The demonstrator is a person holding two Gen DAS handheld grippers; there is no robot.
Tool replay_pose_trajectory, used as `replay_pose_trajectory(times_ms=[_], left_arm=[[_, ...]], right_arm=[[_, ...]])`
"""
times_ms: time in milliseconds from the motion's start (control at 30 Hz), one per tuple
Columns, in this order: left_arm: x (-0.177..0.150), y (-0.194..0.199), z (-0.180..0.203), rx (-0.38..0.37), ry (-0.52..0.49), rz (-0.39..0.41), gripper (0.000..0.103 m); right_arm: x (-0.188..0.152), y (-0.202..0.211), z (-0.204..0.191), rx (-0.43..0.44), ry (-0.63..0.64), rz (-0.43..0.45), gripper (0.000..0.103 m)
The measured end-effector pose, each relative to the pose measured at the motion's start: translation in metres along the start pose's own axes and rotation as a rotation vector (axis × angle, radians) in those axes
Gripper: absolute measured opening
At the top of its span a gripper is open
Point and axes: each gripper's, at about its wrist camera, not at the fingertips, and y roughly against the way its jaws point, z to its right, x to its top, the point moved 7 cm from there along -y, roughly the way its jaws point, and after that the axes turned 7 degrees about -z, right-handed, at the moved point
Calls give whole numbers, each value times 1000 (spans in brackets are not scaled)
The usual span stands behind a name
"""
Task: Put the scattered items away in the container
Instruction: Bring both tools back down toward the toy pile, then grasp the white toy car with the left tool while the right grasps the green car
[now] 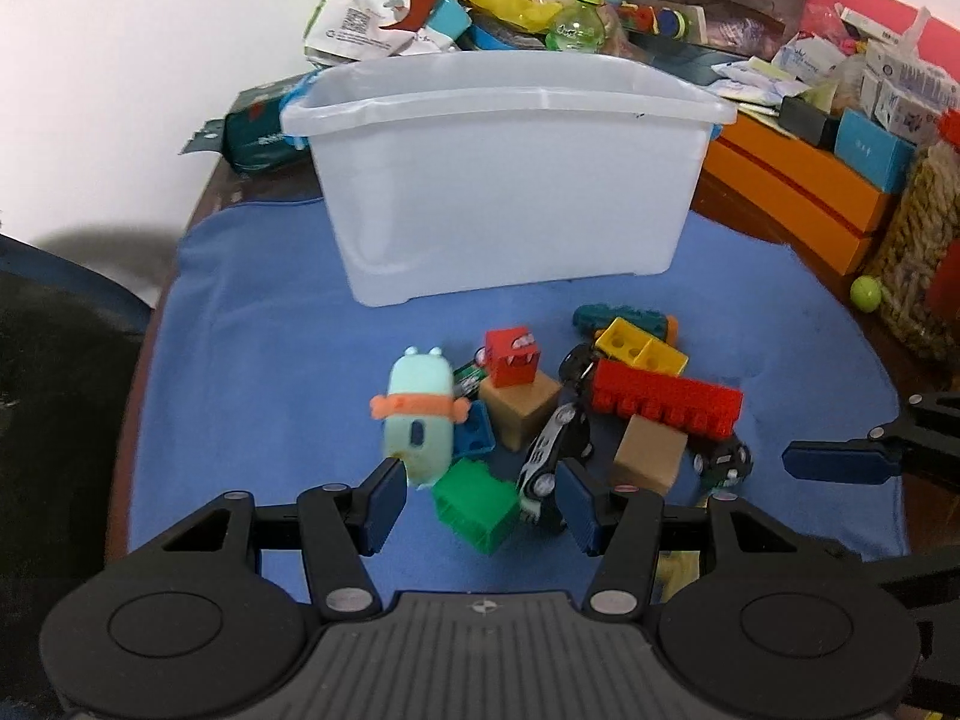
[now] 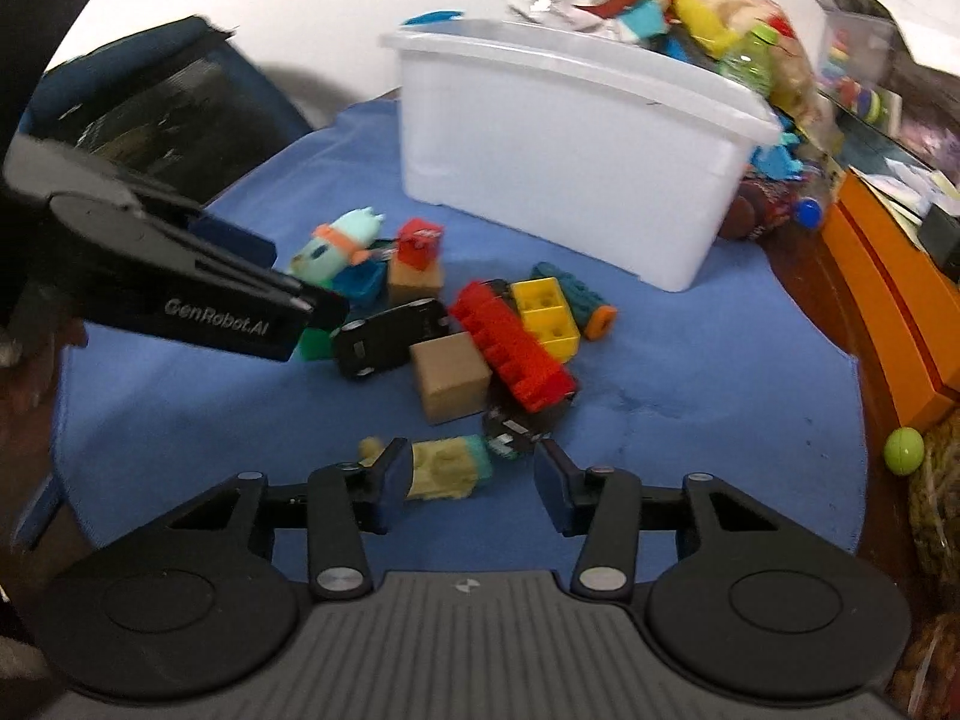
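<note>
A white plastic bin (image 1: 504,180) (image 2: 570,150) stands at the back of a blue mat (image 1: 270,360). In front of it lies a heap of toys: a long red brick (image 1: 666,405), a yellow brick (image 1: 639,351), two tan cubes, a red monster cube (image 1: 513,357) and a mint figure (image 1: 420,420). My left gripper (image 1: 479,474) is open low over the heap, with a green block (image 1: 477,504) and a black toy car (image 1: 552,462) between its fingers, untouched. My right gripper (image 2: 473,462) is open around a yellowish figure (image 2: 450,468); only the left pad (image 2: 396,477) is against it.
Behind the bin, snack bags and a green bottle (image 1: 576,24) are piled. Orange boxes (image 1: 798,192) and a woven basket (image 1: 918,264) line the right edge, with a green ball (image 2: 904,450) beside them. A dark bag (image 2: 162,102) sits at the left.
</note>
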Motion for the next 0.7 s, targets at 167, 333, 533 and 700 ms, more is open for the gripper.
replay_pose_trajectory(times_ms=[167, 333, 533, 700], left_arm=[[9, -12, 10, -40, -66, -13, 59], [13, -24, 20, -81, -105, -32, 57], [11, -33, 22, -103, -138, -49, 54], [2, -42, 30, -125, -213, -119, 29]], right_arm=[[10, -7, 14, -7, -61, 5, 44], [13, -16, 24, -9, -89, -15, 42], [13, -29, 25, 17, -90, -44, 34], [17, -36, 22, 17, -79, -46, 34]])
